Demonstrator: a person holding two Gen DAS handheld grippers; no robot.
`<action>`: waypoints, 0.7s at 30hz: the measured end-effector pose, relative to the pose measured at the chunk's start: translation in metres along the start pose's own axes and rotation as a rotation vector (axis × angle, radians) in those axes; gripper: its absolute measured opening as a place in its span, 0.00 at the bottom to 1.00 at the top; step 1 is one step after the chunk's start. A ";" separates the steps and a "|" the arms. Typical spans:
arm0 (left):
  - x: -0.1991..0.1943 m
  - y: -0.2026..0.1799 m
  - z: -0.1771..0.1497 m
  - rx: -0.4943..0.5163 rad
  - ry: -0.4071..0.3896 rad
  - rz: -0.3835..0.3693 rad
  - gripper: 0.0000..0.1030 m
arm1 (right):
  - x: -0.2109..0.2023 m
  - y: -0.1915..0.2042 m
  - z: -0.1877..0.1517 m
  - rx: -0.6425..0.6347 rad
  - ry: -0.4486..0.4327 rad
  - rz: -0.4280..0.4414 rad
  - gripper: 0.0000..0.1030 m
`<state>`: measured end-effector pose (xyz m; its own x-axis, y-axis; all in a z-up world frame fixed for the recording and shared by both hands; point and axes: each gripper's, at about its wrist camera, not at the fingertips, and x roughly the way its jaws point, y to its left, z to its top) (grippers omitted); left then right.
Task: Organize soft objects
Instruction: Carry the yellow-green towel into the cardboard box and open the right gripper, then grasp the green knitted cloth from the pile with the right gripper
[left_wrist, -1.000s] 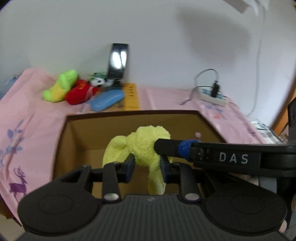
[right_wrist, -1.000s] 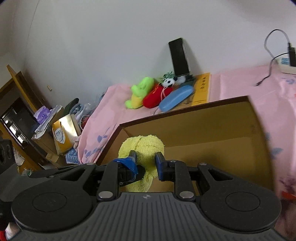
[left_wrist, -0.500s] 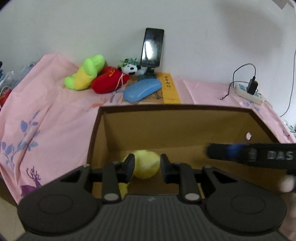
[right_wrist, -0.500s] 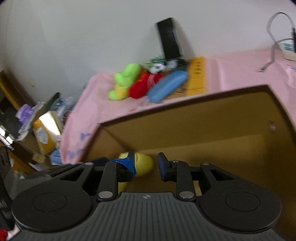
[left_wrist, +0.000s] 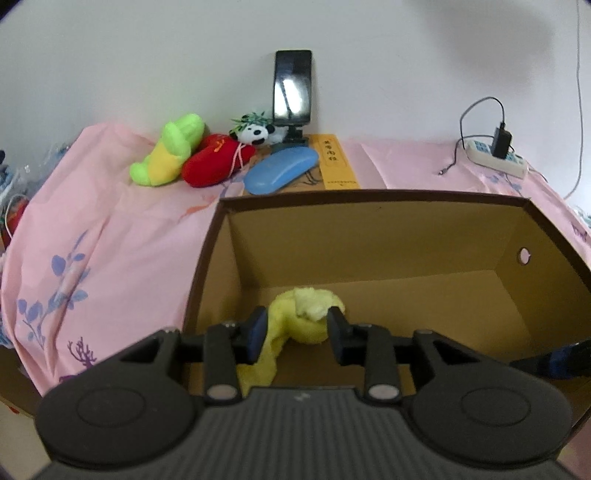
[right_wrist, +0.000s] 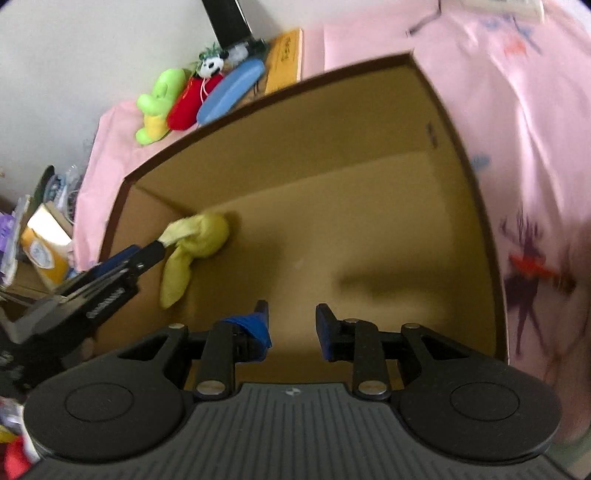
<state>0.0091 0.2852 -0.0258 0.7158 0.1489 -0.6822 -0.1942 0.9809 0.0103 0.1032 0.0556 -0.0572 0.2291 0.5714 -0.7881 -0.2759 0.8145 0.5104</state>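
yellow towel (left_wrist: 306, 317): fuzzy cloth | box (left_wrist: 369, 236): matt cardboard | tablecloth (left_wrist: 110, 229): smooth pink fabric

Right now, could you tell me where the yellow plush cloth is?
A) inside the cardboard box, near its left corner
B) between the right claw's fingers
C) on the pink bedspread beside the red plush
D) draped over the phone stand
A: the yellow plush cloth lies on the floor of the cardboard box by its left wall, with the left claw around it and the right claw empty.
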 end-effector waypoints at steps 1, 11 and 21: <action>-0.002 -0.001 -0.001 0.004 0.004 -0.004 0.31 | -0.003 -0.002 -0.002 0.016 0.012 0.016 0.10; -0.043 -0.025 -0.003 -0.006 -0.026 -0.054 0.40 | -0.036 0.015 -0.022 -0.141 -0.127 0.036 0.11; -0.084 -0.086 0.003 0.032 -0.067 -0.146 0.47 | -0.087 -0.020 -0.034 -0.155 -0.294 0.087 0.11</action>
<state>-0.0324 0.1891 0.0326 0.7783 0.0111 -0.6278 -0.0640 0.9960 -0.0617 0.0576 -0.0137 -0.0106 0.4516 0.6609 -0.5993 -0.4398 0.7494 0.4950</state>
